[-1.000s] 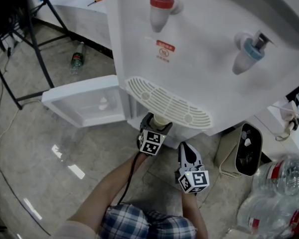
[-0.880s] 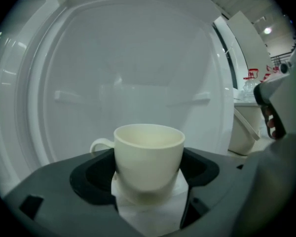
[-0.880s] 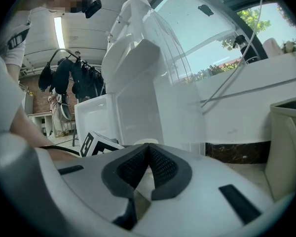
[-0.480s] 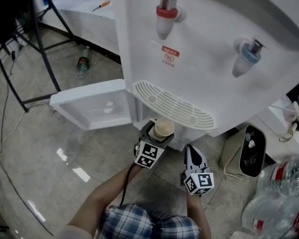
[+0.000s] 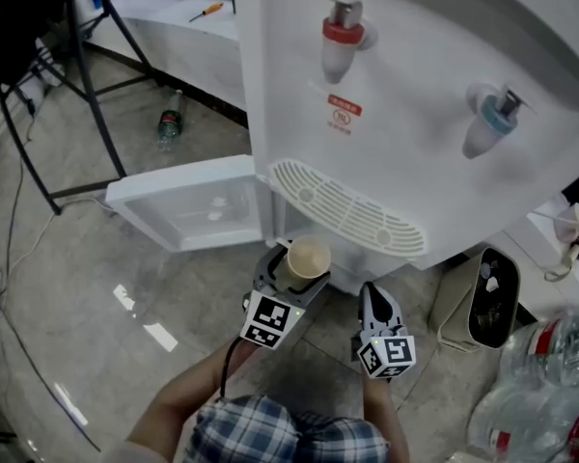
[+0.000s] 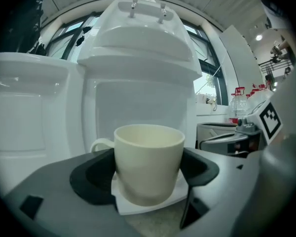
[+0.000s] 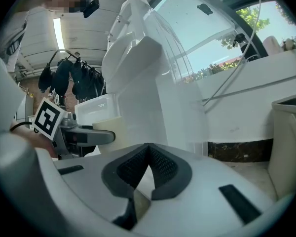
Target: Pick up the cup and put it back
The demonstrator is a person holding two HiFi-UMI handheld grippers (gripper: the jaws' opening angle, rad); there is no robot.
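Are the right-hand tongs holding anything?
No, the right tongs have their jaws closed together with nothing between them; the cup sits in the left tongs.

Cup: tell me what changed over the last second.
The left gripper drew the cup out from under the drip tray of the dispenser, toward the person; its whole rim now shows. The jaws stayed clamped on it. The right gripper stayed shut and empty alongside.
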